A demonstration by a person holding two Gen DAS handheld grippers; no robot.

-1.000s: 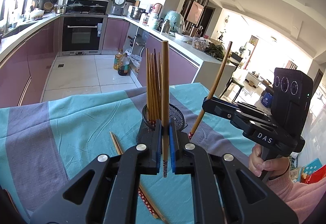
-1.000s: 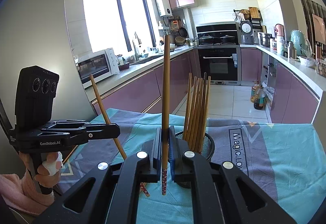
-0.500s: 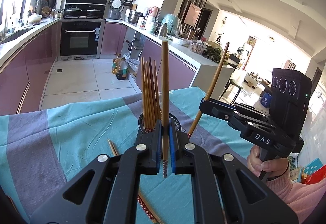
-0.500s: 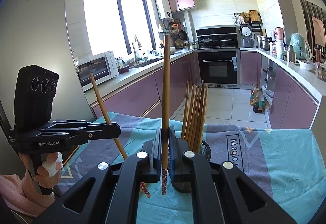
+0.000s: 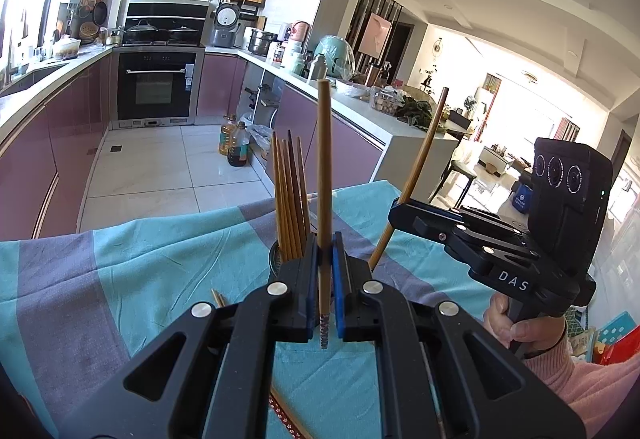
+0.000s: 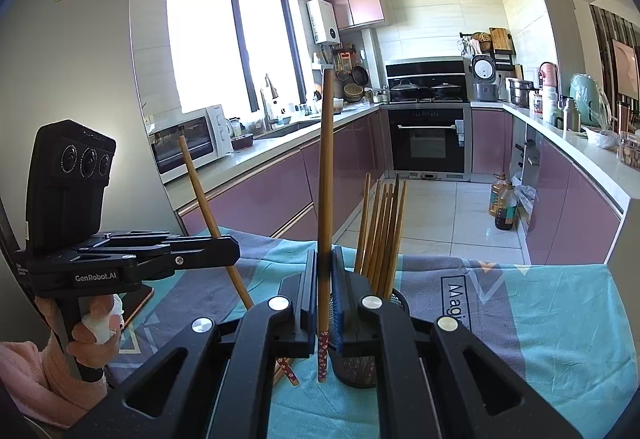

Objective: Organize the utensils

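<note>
My left gripper (image 5: pixel 324 275) is shut on a wooden chopstick (image 5: pixel 323 175) that stands upright, its patterned end hanging just below the pads. Right behind it sits a black mesh holder (image 5: pixel 275 259) with several chopsticks (image 5: pixel 289 195) in it. To the right, my right gripper (image 5: pixel 396 213) grips a slanted chopstick (image 5: pixel 424 155). In the right wrist view, my right gripper (image 6: pixel 324 291) is shut on an upright chopstick (image 6: pixel 326 167), with the mesh holder (image 6: pixel 360 363) just behind and to the right. My left gripper (image 6: pixel 234 251) holds its chopstick (image 6: pixel 200 191) at the left.
A teal and grey cloth (image 5: pixel 160 259) covers the table, whose far edge drops to the kitchen floor. Loose chopsticks (image 5: pixel 286 413) lie on the cloth under my left gripper. A dark flat object (image 6: pixel 138 295) lies at the table's left side. A person's hands hold both grippers.
In the left wrist view the holder has slid closer and slightly left, now partly hidden behind the fingers. Both grippers keep their chopsticks gripped; the right one stays put.
</note>
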